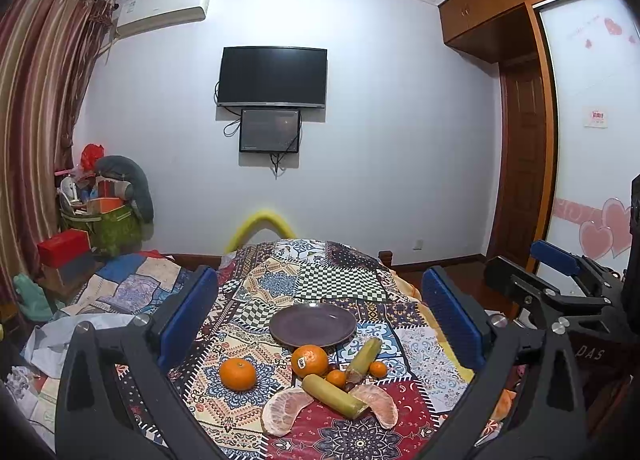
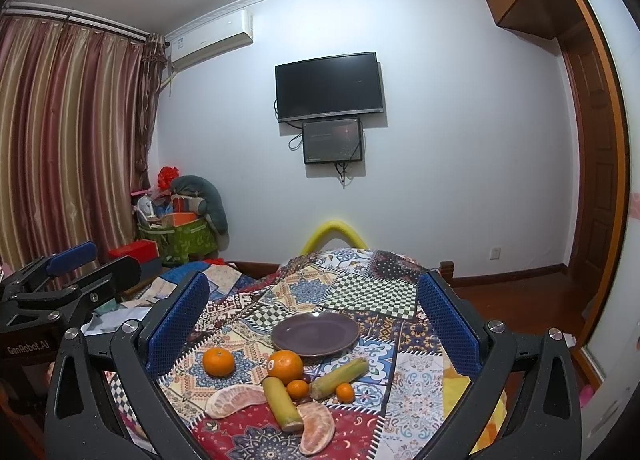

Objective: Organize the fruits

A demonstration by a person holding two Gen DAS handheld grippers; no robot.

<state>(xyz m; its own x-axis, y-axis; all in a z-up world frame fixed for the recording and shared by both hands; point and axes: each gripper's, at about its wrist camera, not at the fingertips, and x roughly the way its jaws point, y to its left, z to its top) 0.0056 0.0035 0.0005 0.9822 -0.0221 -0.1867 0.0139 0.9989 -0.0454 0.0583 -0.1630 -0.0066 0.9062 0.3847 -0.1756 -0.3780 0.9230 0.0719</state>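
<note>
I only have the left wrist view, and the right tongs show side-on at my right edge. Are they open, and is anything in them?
Observer: The right wrist view looks straight down the right tongs. Their blue pads stand wide apart with nothing between them, and the purple plate lies ahead.
Operator: How do my left tongs look from outside?
Observer: The left tongs show at that view's left edge, off the left side of the table. They are open and empty, and the body is lettered GenRobot.AI.
</note>
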